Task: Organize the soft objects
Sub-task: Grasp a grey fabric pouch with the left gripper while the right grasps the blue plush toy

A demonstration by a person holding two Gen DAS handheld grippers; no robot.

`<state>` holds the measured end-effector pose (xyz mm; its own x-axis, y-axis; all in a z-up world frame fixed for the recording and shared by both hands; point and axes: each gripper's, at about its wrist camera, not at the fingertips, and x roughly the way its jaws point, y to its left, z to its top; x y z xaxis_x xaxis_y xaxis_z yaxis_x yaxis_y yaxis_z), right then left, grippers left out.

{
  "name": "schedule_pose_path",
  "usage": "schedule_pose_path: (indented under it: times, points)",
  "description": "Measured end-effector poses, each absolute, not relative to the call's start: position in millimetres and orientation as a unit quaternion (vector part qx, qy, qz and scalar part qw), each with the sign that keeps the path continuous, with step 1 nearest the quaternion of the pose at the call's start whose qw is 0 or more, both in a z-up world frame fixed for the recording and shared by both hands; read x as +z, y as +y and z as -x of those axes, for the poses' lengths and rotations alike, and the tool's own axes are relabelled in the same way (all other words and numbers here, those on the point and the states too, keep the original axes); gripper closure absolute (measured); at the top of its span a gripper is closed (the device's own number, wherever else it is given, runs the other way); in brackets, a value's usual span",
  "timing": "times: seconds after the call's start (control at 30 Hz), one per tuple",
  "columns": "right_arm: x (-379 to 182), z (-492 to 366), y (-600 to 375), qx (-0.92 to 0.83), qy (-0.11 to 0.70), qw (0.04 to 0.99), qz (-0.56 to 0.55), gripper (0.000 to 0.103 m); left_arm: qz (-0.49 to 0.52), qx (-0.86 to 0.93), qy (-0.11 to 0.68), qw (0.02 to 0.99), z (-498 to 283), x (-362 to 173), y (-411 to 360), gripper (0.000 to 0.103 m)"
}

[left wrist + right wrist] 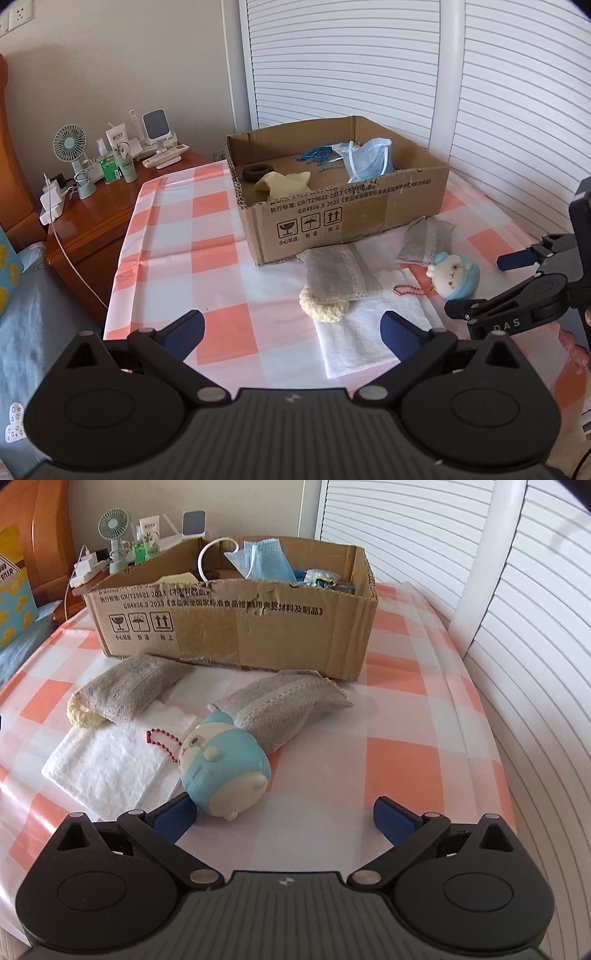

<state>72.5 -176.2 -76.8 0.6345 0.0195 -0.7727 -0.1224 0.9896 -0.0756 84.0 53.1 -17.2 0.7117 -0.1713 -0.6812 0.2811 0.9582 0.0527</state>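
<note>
Both claws are spread wide with nothing held. The right gripper (pixel 283 814) is hovered low over the checked tablecloth (pixel 406 760), and the blue plush toy (pixel 221 764) is found just past its left pad, at about 11 o'clock, red bead chain (pixel 162 744) trailing off to 10. The toy's head is tucked against a grey pouch (pixel 280 705) at 12. A second grey pouch (pixel 125 692) is laid at 10 o'clock over a cream crochet ring (pixel 83 714), partly on a white napkin (pixel 110 771).

The left gripper (pixel 292 334) is parked further back; the napkin is seen right between its pads. The cardboard box (pixel 332 221) is set at 12 o'clock, with a blue face mask (pixel 369 160), black hair tie (pixel 255 171) and yellowish cloth (pixel 284 182) inside.
</note>
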Motion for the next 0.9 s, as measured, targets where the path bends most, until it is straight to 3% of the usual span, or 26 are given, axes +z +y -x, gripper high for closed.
schedule_pose_path:
  times: [0.9]
  points:
    - [-84.2, -51.5, -182.5, 0.079, 0.372, 0.922, 0.069, 0.0, -0.082, -0.12, 0.402, 0.904, -165.7, -52.7, 1.2, 0.005]
